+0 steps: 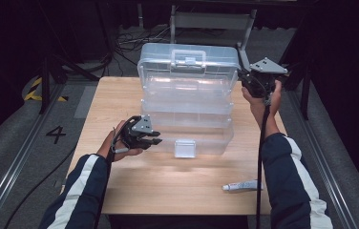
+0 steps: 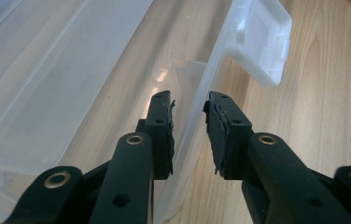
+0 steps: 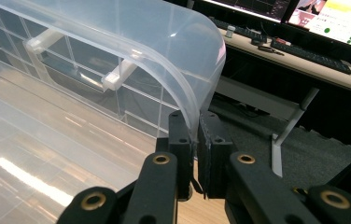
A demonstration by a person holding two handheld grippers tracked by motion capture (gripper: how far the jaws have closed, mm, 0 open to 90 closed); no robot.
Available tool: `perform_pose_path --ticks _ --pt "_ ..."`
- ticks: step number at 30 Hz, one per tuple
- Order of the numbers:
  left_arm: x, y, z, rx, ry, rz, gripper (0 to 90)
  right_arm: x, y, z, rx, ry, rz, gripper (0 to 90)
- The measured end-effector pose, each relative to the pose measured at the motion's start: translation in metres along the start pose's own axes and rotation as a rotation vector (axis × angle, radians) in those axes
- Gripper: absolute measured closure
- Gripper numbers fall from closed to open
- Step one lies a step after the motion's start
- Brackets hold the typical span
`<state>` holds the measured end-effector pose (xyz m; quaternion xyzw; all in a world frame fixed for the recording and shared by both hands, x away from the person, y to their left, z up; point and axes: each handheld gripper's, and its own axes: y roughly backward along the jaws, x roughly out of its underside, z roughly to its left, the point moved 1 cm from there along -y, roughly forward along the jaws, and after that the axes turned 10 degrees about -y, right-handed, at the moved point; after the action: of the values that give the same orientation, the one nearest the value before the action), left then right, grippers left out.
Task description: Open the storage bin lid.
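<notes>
Clear plastic toolbox (image 1: 187, 102) standing open mid-table, lid (image 1: 188, 64) raised at its far side. Right gripper (image 1: 249, 81) at the box's far right corner, clamped tight on the lid's curved edge (image 3: 190, 112). Left gripper (image 1: 154, 138) at the box's near left, jaws narrowly parted astride the front wall (image 2: 190, 126), pads seemingly not pressing it. Latch (image 1: 185, 148) hanging on the box's front. Small tube (image 1: 242, 185) lying near-right of the box.

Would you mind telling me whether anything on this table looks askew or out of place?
Nothing looks damaged or spilled. The clear plastic box stands open, its lid upright, the right gripper pinching the lid's edge. A small white tube lies alone near the table's front edge, apart from the box.
</notes>
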<state>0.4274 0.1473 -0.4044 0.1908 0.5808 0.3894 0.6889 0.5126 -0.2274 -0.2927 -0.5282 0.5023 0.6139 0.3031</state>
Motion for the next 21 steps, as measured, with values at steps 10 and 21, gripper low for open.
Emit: perform_pose_path --ticks 10,21 --pt "0.001 -0.001 0.000 -0.003 -0.003 -0.021 72.1 -0.011 -0.012 -0.004 0.004 -0.020 0.050 85.3" --pt "0.004 0.001 0.002 0.002 0.002 -0.021 72.5 -0.019 -0.023 -0.006 0.019 -0.015 0.089 85.1"
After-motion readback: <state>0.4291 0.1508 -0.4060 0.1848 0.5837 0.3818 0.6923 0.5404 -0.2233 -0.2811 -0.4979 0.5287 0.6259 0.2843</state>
